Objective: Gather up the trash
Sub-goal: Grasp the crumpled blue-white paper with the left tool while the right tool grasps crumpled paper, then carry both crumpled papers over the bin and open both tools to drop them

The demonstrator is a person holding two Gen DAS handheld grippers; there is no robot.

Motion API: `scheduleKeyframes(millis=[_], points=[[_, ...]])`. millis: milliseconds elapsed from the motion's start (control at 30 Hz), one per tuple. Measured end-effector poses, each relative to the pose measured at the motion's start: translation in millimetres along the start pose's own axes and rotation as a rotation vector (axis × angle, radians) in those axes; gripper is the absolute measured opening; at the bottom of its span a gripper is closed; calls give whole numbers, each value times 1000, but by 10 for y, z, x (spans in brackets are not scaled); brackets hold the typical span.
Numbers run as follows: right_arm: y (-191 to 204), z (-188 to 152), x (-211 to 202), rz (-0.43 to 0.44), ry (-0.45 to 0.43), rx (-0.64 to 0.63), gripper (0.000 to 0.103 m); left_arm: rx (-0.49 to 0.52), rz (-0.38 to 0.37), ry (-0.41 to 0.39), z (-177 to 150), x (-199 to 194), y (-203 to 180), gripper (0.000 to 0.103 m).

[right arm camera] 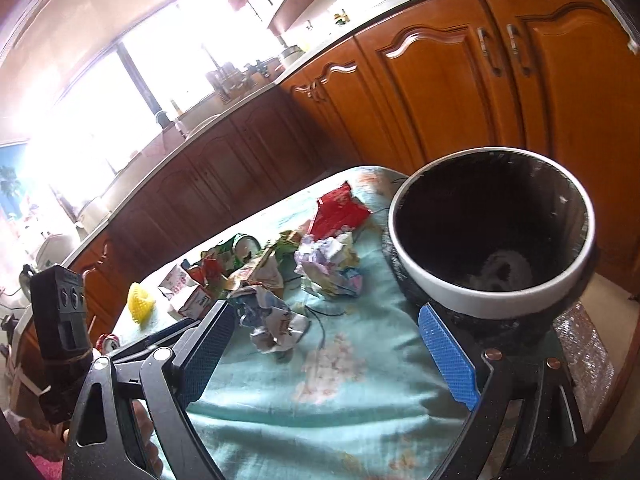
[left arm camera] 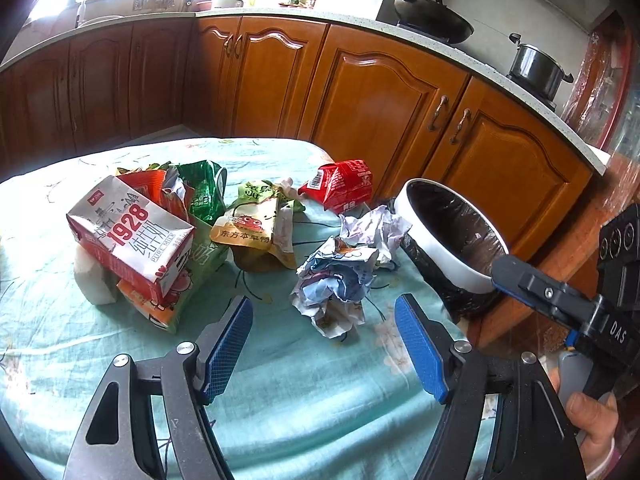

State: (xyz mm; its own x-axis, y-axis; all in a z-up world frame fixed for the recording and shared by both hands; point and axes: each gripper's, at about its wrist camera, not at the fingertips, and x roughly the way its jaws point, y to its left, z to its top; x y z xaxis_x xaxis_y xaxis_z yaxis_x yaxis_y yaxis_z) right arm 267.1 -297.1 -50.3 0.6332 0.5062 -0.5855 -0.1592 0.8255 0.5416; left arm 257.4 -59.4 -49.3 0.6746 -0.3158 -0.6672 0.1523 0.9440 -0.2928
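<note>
My left gripper (left arm camera: 324, 344) stands open over the teal tablecloth (left arm camera: 280, 400), nothing between its blue pads. Just ahead of it lies a crumpled paper ball (left arm camera: 336, 280), with a second one (left arm camera: 376, 228) behind. Further left are a "1928" milk carton (left arm camera: 128, 240), a green packet (left arm camera: 204, 196), a yellow snack packet (left arm camera: 256, 232) and a red carton (left arm camera: 340, 188). A white-rimmed bin with a black liner (right arm camera: 492, 280) sits at the table's right edge. My right gripper (right arm camera: 328, 352) is open; its right finger (right arm camera: 448, 352) rests against the bin's outside.
Wooden cabinets (left arm camera: 360, 92) and a counter with a wok (left arm camera: 432, 16) and a pot (left arm camera: 536, 68) run behind the table. A yellow object (right arm camera: 140, 304) lies at the far left of the table. A hand (left arm camera: 592, 412) holds the right gripper's handle.
</note>
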Motion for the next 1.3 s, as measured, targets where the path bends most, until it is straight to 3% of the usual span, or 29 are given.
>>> scheduleKeyframes(millis=[100,333,500,533,600,633,667,867,1300], points=[[26,80,137,23,15,-8,92,1,-2,20,33,108,4,73],[44,250,546,34,74,-34,74,28,20,83,111,458,-60,73],[20,322,866,51,131,-38,67,12,4,107,159,662,-56,72],[13,322,928,43,144,-41,60,7,-5,111,166,695,-39,69],[-20,308,1027,39,170,-36,39,-1,-17,118,170,736,-16,52],[-38,295,1060,35,180,-31,25,-5,-23,125,168,758,-2,38],[-55,287,1071,35,182,-26,24,-8,-33,131,167,776,11,27],[-47,243,911,35,141,-20,18,4,-70,111,155,722,33,4],[-117,217,214,27,16,26,18,59,-99,35,108,343,-111,0]])
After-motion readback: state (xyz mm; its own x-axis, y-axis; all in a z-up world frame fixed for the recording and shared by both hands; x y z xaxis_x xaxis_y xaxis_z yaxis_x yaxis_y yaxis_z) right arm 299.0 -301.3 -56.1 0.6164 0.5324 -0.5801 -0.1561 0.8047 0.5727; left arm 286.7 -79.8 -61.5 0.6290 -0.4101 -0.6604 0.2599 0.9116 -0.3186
